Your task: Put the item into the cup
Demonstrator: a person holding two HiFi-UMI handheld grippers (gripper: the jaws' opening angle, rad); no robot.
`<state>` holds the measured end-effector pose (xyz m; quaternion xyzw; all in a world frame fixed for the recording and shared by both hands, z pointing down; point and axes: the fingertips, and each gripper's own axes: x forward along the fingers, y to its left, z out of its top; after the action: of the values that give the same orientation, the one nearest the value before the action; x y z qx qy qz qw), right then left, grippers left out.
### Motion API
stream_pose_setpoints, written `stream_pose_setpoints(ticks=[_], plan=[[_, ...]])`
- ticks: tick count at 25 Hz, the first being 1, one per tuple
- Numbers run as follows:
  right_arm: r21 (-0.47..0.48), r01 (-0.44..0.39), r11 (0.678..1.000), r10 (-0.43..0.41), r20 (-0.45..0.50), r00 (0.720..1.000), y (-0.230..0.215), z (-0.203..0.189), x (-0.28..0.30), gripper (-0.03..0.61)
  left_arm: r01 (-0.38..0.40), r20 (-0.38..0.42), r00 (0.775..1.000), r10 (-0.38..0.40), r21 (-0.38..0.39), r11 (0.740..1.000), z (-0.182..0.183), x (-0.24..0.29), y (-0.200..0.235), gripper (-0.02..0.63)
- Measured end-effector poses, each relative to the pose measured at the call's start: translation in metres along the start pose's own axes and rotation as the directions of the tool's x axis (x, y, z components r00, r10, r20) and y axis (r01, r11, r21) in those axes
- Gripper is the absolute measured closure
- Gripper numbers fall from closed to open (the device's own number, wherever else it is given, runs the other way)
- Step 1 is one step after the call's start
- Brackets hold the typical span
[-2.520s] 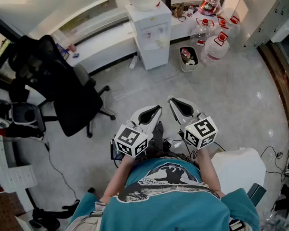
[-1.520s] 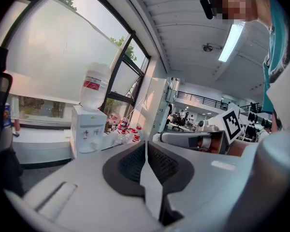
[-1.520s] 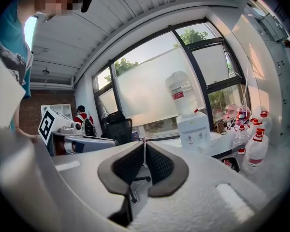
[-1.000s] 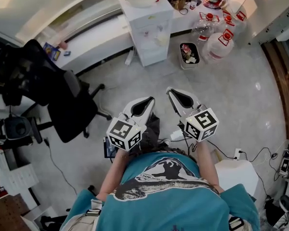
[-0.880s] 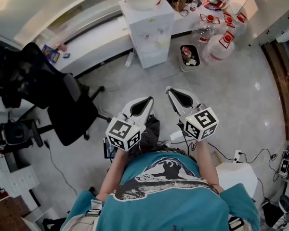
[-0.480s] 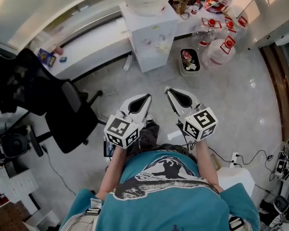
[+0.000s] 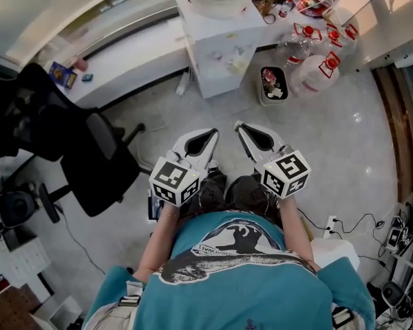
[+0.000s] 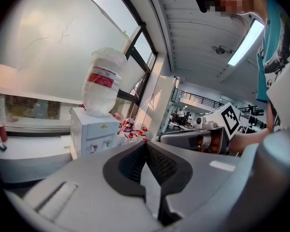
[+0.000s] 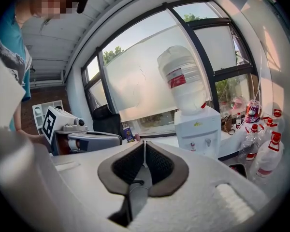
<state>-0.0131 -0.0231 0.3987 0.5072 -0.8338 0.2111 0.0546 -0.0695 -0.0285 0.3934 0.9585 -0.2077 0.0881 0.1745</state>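
No cup and no item for it shows in any view. My left gripper (image 7: 213, 133) and right gripper (image 7: 238, 126) are held side by side at chest height over the floor, pointing toward a white water dispenser (image 7: 224, 47). The left gripper (image 8: 145, 144) has its dark pads together with nothing between them. The right gripper (image 9: 144, 143) is likewise shut and empty. Each gripper shows in the other's view, marker cube included.
A black office chair (image 7: 89, 150) stands to the left. A small waste bin (image 7: 271, 85) and several large water bottles (image 7: 316, 64) sit right of the dispenser. A long white counter (image 7: 117, 53) runs along the window. Cables (image 7: 344, 222) lie on the floor at right.
The person and the view have shifted forward and left a little; the chair and dispenser slid in the picture. Both grippers stay shut and side by side.
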Motion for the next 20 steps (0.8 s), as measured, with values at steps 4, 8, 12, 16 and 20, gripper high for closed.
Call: stream_pose_setpoints(ticks=[4, 8, 12, 16, 20], plan=[[-0.001, -0.013, 1.000, 0.013, -0.017, 1.000, 0.001, -0.002, 0.005, 0.566, 0.006, -0.003, 1.000, -0.006, -0.002, 1.000, -0.002, 0.001, -0.003, 0.615], [-0.003, -0.044, 0.999, 0.044, -0.035, 0.998, 0.007, -0.002, 0.015, 0.566, -0.014, -0.003, 1.000, 0.014, -0.014, 1.000, -0.003, -0.001, 0.002, 0.615], [-0.006, -0.074, 0.997, 0.073, -0.060, 0.996, 0.003, -0.005, 0.025, 0.566, -0.034, 0.001, 0.999, 0.034, -0.020, 0.999, -0.002, 0.004, 0.009, 0.615], [-0.004, -0.095, 0.995, 0.095, -0.074, 0.993, -0.012, -0.002, 0.033, 0.566, -0.072, 0.004, 0.997, 0.072, -0.025, 0.997, 0.002, 0.013, 0.020, 0.615], [-0.004, -0.106, 0.994, 0.105, -0.078, 0.991, -0.036, 0.007, 0.044, 0.566, -0.105, 0.007, 0.994, 0.105, -0.034, 0.994, 0.008, 0.029, 0.032, 0.615]])
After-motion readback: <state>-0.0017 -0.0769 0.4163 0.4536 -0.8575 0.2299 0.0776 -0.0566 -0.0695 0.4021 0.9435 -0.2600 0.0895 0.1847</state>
